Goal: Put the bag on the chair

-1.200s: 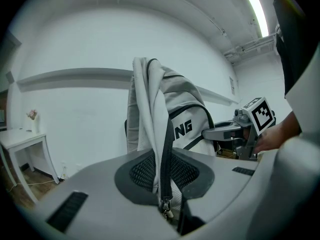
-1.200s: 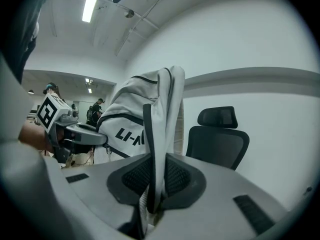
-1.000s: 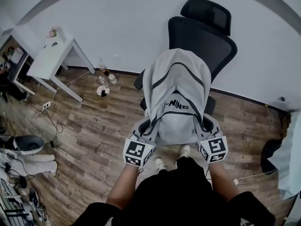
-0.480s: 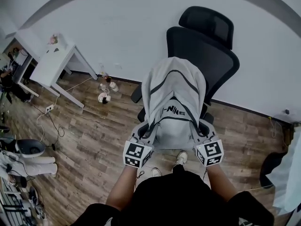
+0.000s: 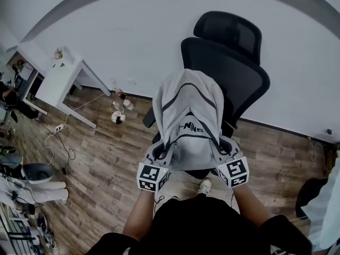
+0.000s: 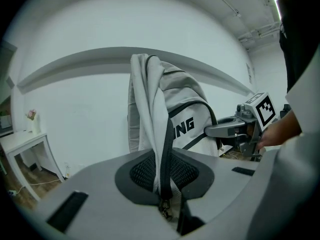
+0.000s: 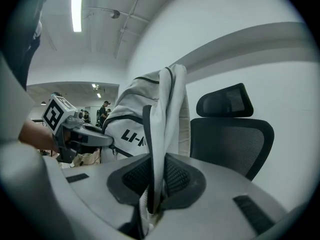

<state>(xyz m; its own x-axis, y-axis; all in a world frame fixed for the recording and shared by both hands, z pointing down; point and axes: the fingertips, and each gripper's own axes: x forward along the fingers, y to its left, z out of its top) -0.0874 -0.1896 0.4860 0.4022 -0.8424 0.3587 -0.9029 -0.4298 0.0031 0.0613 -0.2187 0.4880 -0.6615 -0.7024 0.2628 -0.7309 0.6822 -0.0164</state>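
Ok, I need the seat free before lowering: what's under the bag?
The chair stands behind and below the bag. Only a dark edge, likely its seat, shows under the bag. The bag covers the rest, so anything lying there can't be seen.

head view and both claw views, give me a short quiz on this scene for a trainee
1. True or false: the light grey fabric backpack with black trim lies flat on the wooden floor.
2. What are the left claw and the right claw each shut on? A) a backpack strap B) a chair armrest C) nothing
3. What furniture stands right behind the backpack in the head view?
Key: 1 false, the claws hold it up off the floor. 2 A. 3 the black mesh office chair with a headrest.
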